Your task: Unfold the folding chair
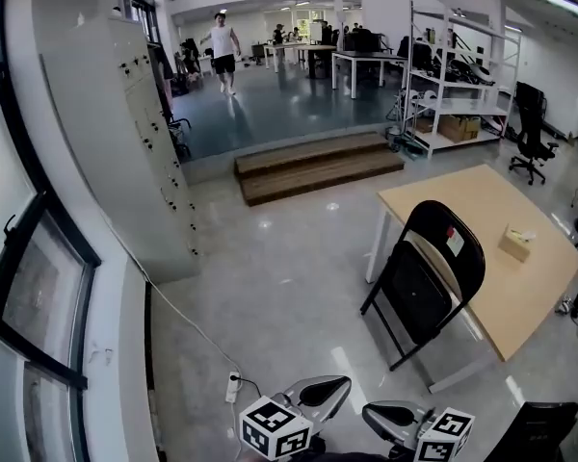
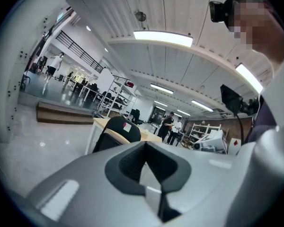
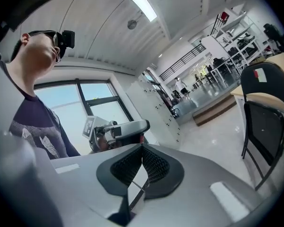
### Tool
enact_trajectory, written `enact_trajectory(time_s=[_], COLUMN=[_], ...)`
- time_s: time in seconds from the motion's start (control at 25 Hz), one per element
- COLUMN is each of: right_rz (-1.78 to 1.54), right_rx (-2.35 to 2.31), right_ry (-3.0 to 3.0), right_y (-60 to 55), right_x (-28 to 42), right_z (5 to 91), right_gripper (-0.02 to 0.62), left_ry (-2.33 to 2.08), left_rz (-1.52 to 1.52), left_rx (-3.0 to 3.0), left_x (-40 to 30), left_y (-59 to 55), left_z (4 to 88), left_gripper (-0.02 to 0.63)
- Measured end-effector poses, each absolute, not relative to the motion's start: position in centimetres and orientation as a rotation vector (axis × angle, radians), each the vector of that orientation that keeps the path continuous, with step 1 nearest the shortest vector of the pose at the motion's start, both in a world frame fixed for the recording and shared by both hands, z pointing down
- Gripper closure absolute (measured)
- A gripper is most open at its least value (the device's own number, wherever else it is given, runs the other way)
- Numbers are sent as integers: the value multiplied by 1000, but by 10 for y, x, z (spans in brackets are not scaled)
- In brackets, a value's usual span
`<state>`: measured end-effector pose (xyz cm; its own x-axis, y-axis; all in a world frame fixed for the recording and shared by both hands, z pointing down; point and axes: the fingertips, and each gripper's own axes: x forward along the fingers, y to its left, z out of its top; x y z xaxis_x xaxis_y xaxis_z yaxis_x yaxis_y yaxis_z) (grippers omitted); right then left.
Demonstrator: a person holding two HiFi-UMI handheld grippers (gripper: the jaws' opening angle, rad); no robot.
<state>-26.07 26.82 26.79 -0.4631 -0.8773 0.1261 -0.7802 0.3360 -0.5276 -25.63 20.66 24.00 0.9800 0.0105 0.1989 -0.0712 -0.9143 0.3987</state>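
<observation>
Floor (image 1: 270, 287): glossy grey, wide open stretch. Chair (image 1: 429, 277) stands on it far and right of both tongs, well apart from them, nothing touching it. Counter (image 1: 482, 210): pale wood top on white legs; the chair is propped at its near left edge and looks to lean on it. Chair is folded flat, tilted, feet on the floor. Black tube frame, black padded seat panel, rounded black backrest with a small red-and-white label. Left tongs (image 2: 146, 146): pads together, nothing between them. Right tongs (image 3: 142, 149): same, closed and empty. Both have smooth grey moulded shells, black ribbed pads, and a black-and-white marker cube. Small tan box (image 1: 516, 243) sits on the counter, right of the chair.
</observation>
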Motion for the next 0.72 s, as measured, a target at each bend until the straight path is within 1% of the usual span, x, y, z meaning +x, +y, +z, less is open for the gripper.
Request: enact_trajectory(time_s=[0.28, 0.52, 0.72], right_rz=[-878, -885, -879], right_rx=[-1465, -1420, -1325], right_ry=[2509, 2585, 2601], right_y=[208, 185, 181], right_x=[-285, -292, -261], right_z=[265, 272, 284], right_gripper=[597, 597, 595], left_ry=[-173, -159, -253], left_rz=[196, 226, 248], left_rx=[2661, 2683, 2690], left_x=[-292, -285, -262], left_y=[139, 126, 125], left_z=[249, 254, 255], left_gripper=[604, 604, 604])
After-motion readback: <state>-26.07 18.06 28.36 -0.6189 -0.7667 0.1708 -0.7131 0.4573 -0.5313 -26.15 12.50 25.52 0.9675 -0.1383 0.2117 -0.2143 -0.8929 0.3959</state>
